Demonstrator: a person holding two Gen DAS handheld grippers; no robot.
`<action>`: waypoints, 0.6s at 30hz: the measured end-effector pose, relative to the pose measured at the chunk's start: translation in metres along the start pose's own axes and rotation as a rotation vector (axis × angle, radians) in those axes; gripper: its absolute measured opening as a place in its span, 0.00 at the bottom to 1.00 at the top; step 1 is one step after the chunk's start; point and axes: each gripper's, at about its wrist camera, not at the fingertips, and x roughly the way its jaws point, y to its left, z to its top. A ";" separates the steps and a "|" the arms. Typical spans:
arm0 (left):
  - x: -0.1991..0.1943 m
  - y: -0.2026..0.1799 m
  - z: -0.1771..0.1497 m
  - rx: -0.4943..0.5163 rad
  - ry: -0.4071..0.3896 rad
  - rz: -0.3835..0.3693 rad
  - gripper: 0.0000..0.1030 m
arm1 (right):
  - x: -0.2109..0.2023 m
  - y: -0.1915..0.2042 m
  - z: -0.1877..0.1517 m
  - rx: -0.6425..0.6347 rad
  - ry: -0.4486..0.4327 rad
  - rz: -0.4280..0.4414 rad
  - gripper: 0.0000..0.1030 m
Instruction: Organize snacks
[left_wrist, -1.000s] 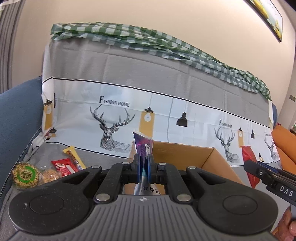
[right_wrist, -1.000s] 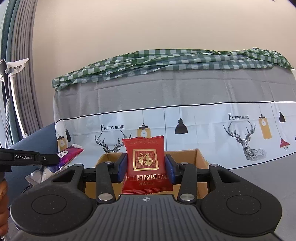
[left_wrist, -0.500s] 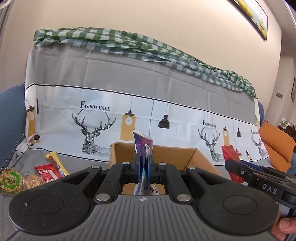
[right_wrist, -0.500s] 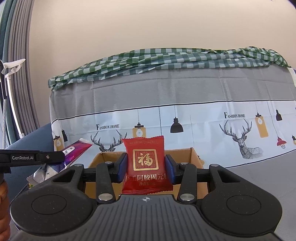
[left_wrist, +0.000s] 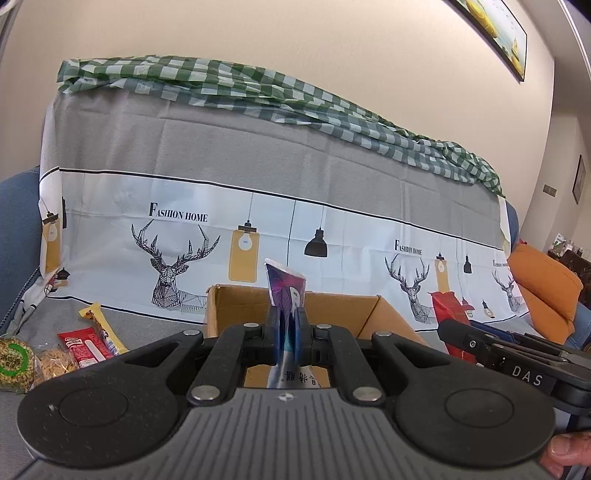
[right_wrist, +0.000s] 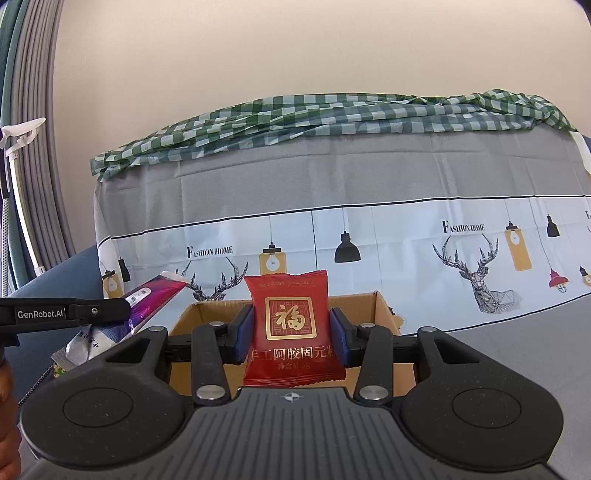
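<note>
Both views are bright and evenly lit by soft daylight, brightest beside the curtain (right_wrist: 35, 155) at the left edge. Focus is sharp throughout, with no glare. Fisheye distortion bows the wall's lines near the curtain.

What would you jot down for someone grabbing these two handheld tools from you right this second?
Left tool: shut on the purple packet, held edge-on in front of the cardboard box.
Right tool: shut on the red packet, upright, facing the same box.
Done: both packets picked up; neither is in the box yet.
Left: drop both in the box, then collect the loose snacks lying on the grey cover to the box's left.
</note>
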 end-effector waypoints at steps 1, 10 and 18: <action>0.000 0.000 0.000 0.000 0.000 -0.002 0.07 | 0.000 0.000 0.000 0.000 0.001 0.000 0.44; 0.003 -0.005 -0.001 0.001 0.000 -0.014 0.06 | 0.001 -0.003 0.000 0.007 0.001 -0.009 0.44; 0.006 -0.011 -0.003 0.013 0.000 -0.033 0.06 | 0.000 -0.006 -0.001 0.010 0.001 -0.014 0.44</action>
